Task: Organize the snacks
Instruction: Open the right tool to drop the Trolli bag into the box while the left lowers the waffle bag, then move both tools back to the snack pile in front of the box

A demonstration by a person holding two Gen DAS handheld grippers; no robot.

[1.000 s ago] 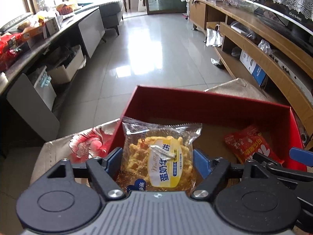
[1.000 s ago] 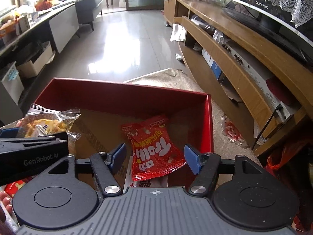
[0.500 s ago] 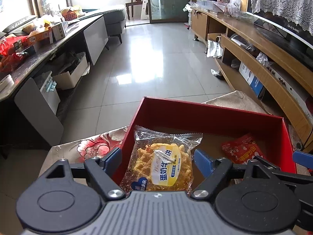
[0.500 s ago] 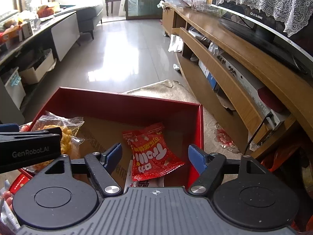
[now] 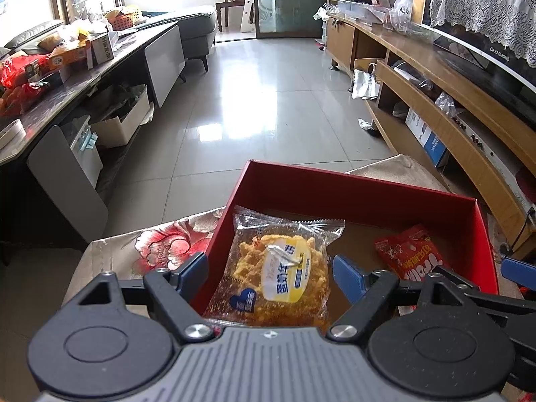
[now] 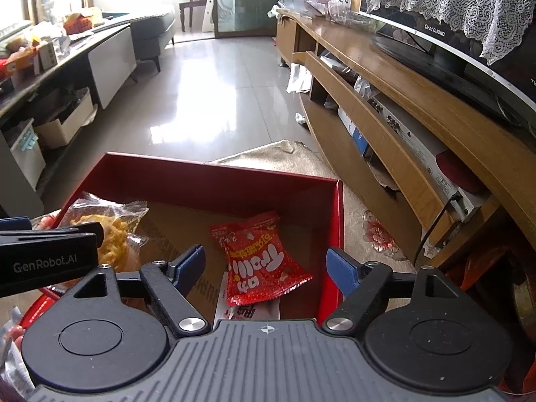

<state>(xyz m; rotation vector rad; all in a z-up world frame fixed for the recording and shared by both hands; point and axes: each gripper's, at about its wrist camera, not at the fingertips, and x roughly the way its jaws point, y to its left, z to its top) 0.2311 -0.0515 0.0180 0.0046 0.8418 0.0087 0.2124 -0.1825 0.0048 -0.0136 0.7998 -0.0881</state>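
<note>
Inside a living room, over a red box (image 5: pixel 355 187) set on a floral-clothed worktop (image 5: pixel 157 244). Left hand-held gripper (image 5: pixel 269 273) poised above the box's left side, blue pads spread wide and clear of the clear-wrapped waffle cake packet (image 5: pixel 278 268) lying between them; nothing gripped. Packet leaning against the box's left wall, yellow label up, its sealed top edge pointing away from the fingers.

Right hand-held gripper (image 6: pixel 266 266) hovering over the right half of the same box, jaws just opened further, pads now standing apart on either side of a red gummy-candy pouch (image 6: pixel 259 259). Pouch lying loose on the cardboard floor, touching neither pad, partly covering a white-and-red packet (image 6: pixel 246 310) at its near edge. Box's right wall just beyond the right pad.

To the left of the right gripper, the other tool's black arm across the waffle packet. Ahead of both grippers, shiny tiled floor (image 5: pixel 241 107); off to the right, a long wooden TV cabinet (image 6: pixel 402 107); off to the left, a cluttered grey counter (image 5: pixel 83 67).
</note>
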